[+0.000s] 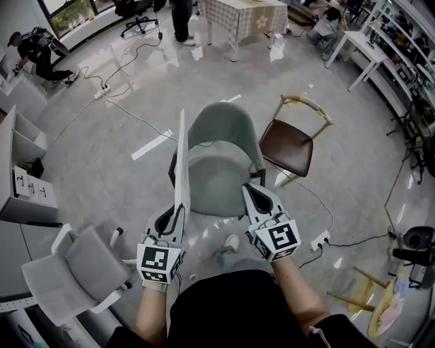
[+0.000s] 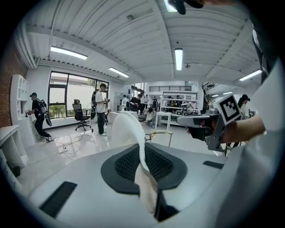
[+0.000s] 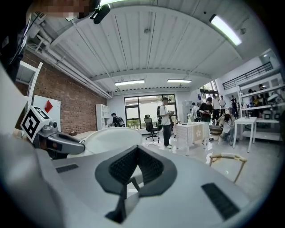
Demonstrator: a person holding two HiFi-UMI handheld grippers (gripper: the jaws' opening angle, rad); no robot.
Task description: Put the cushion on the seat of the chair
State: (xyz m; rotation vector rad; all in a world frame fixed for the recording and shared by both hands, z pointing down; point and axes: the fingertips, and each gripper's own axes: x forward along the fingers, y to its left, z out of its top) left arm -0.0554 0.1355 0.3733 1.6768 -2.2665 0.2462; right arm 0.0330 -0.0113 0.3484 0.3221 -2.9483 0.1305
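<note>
We hold the flat, thin white fabric cushion (image 1: 181, 160) in the left gripper (image 1: 175, 212). Its jaws are nearly closed and pinch the cushion's near edge between the black ribbed pads. The cushion stands on edge, upright, so that in the head view it shows as a narrow pale strip along the left edge of the grey-green moulded shell chair (image 1: 221, 178). It is not lying on the seat, and we cannot tell whether its lower edge touches the chair. In the left gripper view the cushion rises from the jaws and curves over at the top.

Our right gripper (image 1: 252, 193) is over the front right corner of the same seat, well apart from the cushion. Its jaws are closed together with nothing between them. The seat itself is bare.

On the grey floor just to the right of this chair stands a brown-seated chair with a pale wooden frame (image 1: 288, 145), turned at an angle. At the lower left edge of the head view is a light grey office chair with white arms (image 1: 75, 268). Beyond both chairs, near the top edge, stands a table under a checked cloth (image 1: 246, 16).
</note>
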